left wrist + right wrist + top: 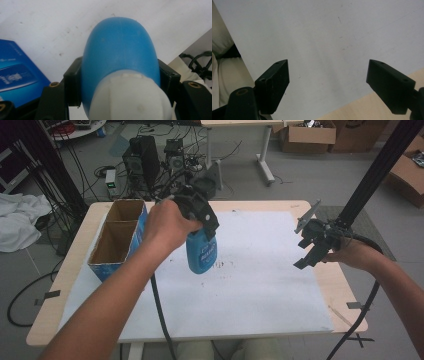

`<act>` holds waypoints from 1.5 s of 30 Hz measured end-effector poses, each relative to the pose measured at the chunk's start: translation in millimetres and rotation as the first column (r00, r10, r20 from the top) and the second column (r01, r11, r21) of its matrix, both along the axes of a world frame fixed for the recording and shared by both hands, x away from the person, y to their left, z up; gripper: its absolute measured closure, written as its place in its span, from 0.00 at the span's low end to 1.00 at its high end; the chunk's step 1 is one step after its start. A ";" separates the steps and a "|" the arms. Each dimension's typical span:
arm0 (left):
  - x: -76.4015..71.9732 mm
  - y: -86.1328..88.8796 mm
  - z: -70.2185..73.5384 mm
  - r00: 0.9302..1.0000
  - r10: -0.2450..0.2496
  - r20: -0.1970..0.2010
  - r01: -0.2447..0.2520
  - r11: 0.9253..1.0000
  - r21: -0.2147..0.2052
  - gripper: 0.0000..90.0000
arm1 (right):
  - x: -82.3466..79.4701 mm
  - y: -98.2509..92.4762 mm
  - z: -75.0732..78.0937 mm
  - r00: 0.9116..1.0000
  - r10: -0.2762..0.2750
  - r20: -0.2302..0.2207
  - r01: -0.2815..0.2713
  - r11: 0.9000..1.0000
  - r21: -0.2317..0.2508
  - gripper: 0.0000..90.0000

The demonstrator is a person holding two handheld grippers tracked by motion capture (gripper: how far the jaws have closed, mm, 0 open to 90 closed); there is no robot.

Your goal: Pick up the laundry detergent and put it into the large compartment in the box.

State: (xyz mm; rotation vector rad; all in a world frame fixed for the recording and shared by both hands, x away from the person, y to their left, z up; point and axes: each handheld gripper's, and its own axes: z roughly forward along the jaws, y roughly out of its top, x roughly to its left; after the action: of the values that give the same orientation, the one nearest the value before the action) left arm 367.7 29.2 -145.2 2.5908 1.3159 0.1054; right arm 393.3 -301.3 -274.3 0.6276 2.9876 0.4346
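Note:
A blue plastic bottle with a white cap hangs bottom-down over the white sheet, clear of the table. My left gripper is shut on its upper part just below the cap. In the left gripper view the blue bottle sits between both black jaws, white cap nearest the camera. My right gripper hovers over the sheet's right edge, open and holding nothing. In the right gripper view my right gripper has its jaws wide apart above the sheet.
An open blue cardboard box with two compartments stands at the table's left, close to the bottle; its blue side shows in the left gripper view. Bare wood table edge lies right of the sheet. A black frame post rises at right.

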 end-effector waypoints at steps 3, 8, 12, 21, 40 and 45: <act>0.3 11.1 19.9 0.999 0.040 0.013 -0.040 0.999 -0.013 0.42 | 0.3 0.2 1.0 1.000 -0.001 0.004 0.001 1.000 0.002 0.21; 2.9 33.5 52.1 0.993 0.113 0.030 -0.112 0.993 -0.024 0.42 | 0.2 2.6 1.3 1.000 0.004 0.007 -0.004 1.000 0.002 0.21; 5.6 53.8 75.0 0.982 0.183 0.041 -0.181 0.982 -0.057 0.42 | 1.7 4.6 -0.2 1.000 0.012 0.009 -0.012 1.000 0.005 0.21; 13.2 98.0 102.8 0.941 0.335 0.050 -0.335 0.942 -0.012 0.42 | 3.5 12.0 -1.5 1.000 0.027 0.012 -0.027 1.000 0.006 0.20; 10.7 172.2 108.7 0.837 0.537 0.103 -0.539 0.842 -0.018 0.42 | 5.8 9.1 -0.4 1.000 0.016 0.009 -0.016 1.000 0.001 0.21; 11.3 181.7 99.4 0.819 0.559 0.127 -0.564 0.826 -0.001 0.42 | 5.5 7.0 0.7 1.000 0.007 0.007 -0.007 1.000 0.001 0.21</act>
State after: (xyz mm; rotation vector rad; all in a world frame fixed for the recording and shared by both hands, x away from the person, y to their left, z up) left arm 379.0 210.9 -45.8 2.0885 2.0006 0.3834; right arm 398.8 -294.4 -273.7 0.6142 2.9839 0.4374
